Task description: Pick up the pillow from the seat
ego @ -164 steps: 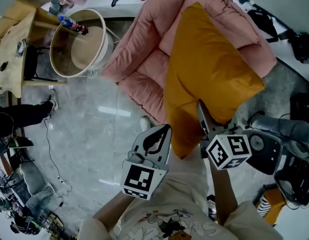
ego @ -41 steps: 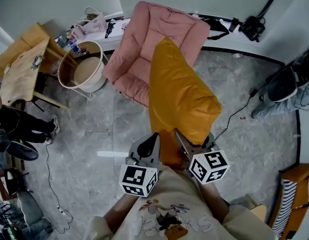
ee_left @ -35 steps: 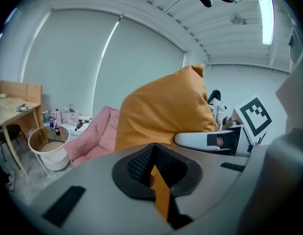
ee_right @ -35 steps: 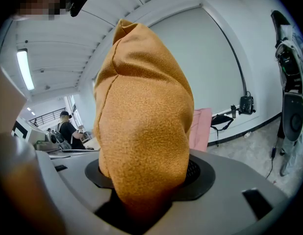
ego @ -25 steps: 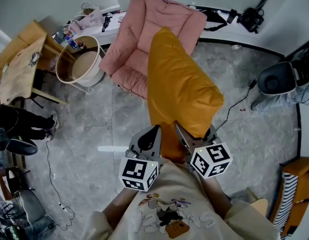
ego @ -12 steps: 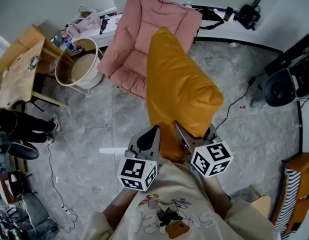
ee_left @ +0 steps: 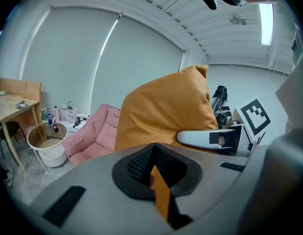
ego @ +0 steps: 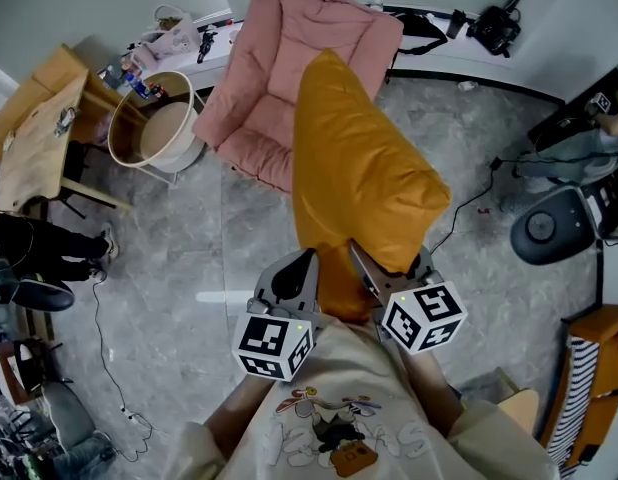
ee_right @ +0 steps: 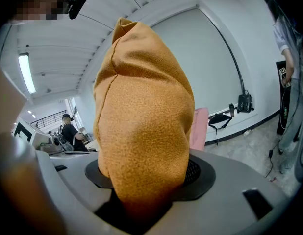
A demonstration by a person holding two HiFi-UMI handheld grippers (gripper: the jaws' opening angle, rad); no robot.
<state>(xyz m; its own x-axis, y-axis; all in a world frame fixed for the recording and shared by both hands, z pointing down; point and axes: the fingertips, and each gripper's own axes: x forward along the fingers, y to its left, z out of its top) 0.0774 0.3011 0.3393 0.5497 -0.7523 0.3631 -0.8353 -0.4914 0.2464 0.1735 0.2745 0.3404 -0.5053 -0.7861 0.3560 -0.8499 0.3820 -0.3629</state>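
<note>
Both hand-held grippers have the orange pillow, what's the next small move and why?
Probably hold steady: the orange pillow is clear of the pink armchair, pinched by the left hand-held gripper and the right hand-held gripper, so the pickup looks done.

Studio-like room: pink armchair, wooden table, camera gear, grey floor.

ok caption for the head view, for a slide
The left gripper and right gripper hold the orange pillow up, off the pink armchair.
</note>
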